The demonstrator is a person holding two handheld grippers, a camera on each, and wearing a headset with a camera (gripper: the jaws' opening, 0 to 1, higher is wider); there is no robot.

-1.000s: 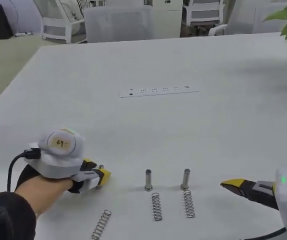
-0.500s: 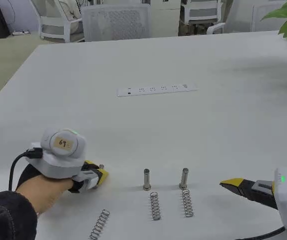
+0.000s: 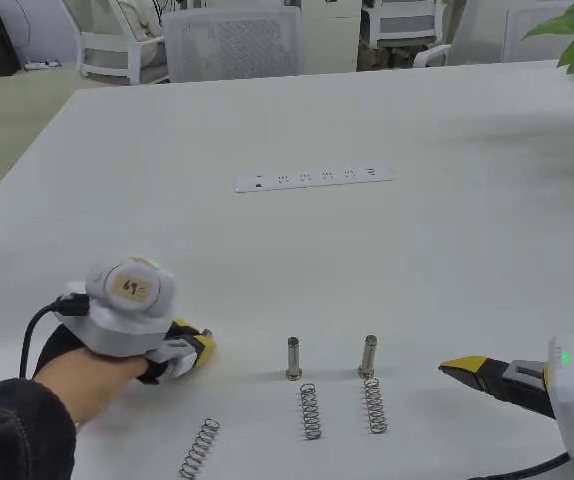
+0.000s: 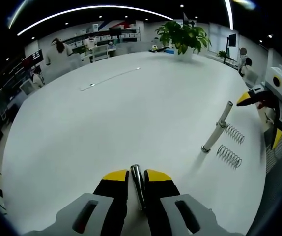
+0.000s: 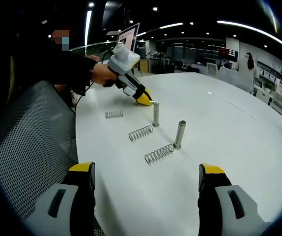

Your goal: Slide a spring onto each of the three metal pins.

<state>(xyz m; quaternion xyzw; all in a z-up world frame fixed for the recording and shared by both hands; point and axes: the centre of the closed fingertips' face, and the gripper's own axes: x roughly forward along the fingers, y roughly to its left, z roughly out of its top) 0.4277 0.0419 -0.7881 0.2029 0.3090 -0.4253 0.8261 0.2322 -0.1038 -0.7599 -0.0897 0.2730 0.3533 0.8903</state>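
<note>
Fingers [image 4: 115,179] of left gripper [image 4: 136,173] tight around pin [image 4: 138,189]

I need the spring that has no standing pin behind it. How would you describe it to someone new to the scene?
On the white table, go to the near edge, just in front of the left claw. The spring lies there alone and slanted; the other two springs lie straight, each right before an upright pin.

Head view: above, angled down at the table [image 3: 417,250].
Gripper views: tabletop-low, facing each other.
Shared: two upright pins [image 3: 293,357] ahead of both jaws.
</note>
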